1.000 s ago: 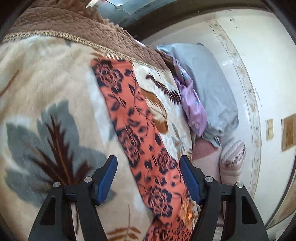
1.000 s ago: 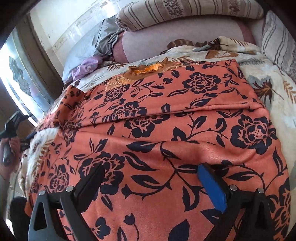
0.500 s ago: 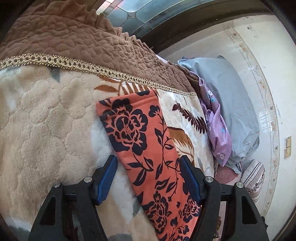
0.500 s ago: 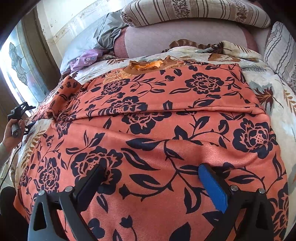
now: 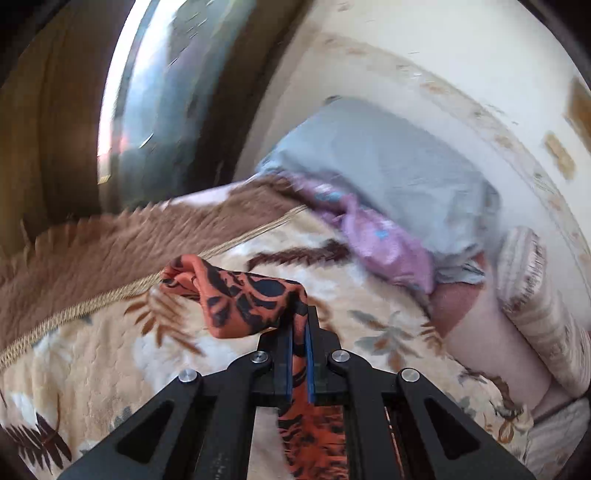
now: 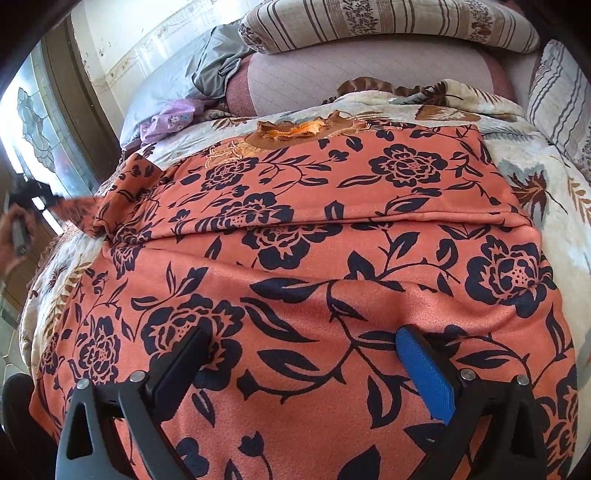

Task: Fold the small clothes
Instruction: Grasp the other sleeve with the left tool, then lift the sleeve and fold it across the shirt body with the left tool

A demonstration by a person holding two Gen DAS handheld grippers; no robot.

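I'm looking over a bed [image 6: 546, 184] covered with a cream blanket printed with brown and grey leaves, a stained-glass window [image 6: 37, 122] off to one side and pale walls behind. At the head lie a striped pillow [image 6: 388, 22], a grey pillow [image 5: 388, 173] and a crumpled lilac cloth [image 5: 384, 243] beside it. The orange garment with dark flowers [image 6: 332, 258] is spread flat across the blanket, its far part folded over into a band, a ruffled orange collar showing at the far edge. My left gripper [image 5: 300, 321] has just been closing and now its blue pads are clamped together on a corner of that garment, the fabric bunched ahead of the tips and hanging between the jaws, lifted off the blanket; this view is blurred. In the right wrist view I can see that corner raised at the far left, with the hand [image 6: 14, 236] that holds the left tool. My right gripper [image 6: 303, 350] hangs over the near part of the garment with its jaws wide apart, nothing pinched between them
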